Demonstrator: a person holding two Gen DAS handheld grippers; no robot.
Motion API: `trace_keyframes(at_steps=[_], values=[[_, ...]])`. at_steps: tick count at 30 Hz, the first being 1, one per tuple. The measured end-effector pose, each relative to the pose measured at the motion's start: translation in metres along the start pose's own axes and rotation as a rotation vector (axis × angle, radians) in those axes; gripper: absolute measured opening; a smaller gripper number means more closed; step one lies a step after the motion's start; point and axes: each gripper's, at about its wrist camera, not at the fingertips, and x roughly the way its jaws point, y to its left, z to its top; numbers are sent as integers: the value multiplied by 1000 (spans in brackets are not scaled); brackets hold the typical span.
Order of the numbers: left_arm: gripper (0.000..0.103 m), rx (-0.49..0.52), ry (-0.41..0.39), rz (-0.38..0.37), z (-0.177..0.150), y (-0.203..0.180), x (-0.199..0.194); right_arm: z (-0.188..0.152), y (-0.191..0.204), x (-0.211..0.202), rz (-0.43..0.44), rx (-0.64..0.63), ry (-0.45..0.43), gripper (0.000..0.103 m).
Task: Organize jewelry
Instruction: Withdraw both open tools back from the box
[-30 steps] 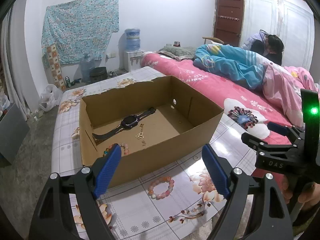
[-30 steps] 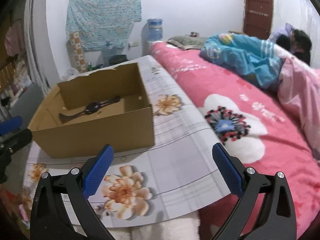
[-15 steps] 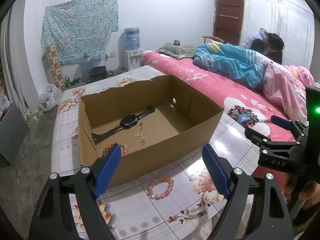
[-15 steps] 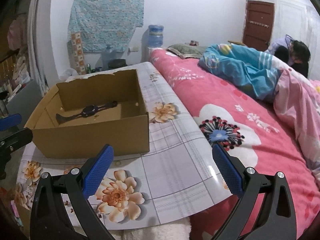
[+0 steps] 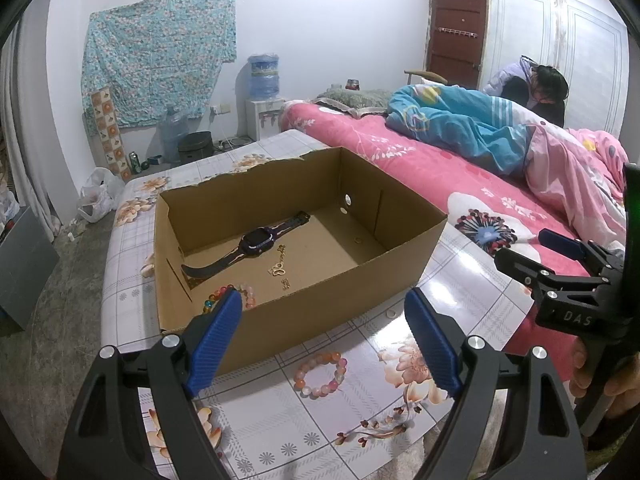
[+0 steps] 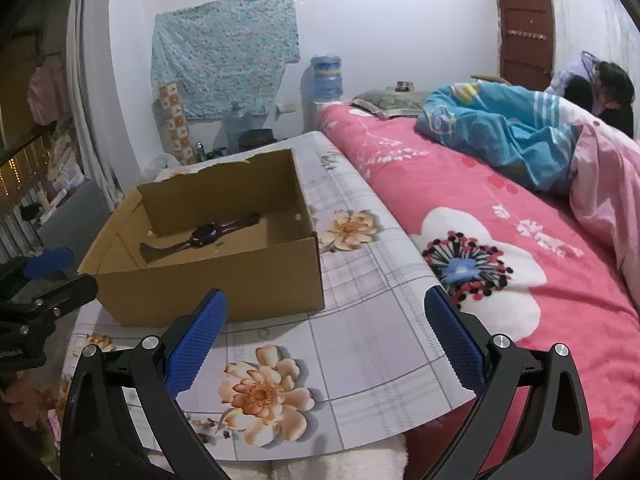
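On the flowered counter [image 5: 280,420] beside the bed, the bead bracelet [image 5: 319,374] lies before the cardboard box [image 5: 320,304]. Light, floppy, slippery; we'd pinch across one strand. Both hand-held grippers, left [image 5: 324,336] and right [image 6: 326,336], are spread, empty.

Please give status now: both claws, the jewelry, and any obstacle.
Left claw open, empty. Right claw open, empty. Bead bracelet on table outside box; watch inside. Nothing blocking.
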Motion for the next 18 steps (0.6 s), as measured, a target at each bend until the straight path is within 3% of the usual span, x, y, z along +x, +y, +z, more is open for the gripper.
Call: trace_keyframes(at_steps=[18], values=[[81, 2, 2, 3, 1, -2, 2, 0, -1, -2, 47, 16, 0, 95]])
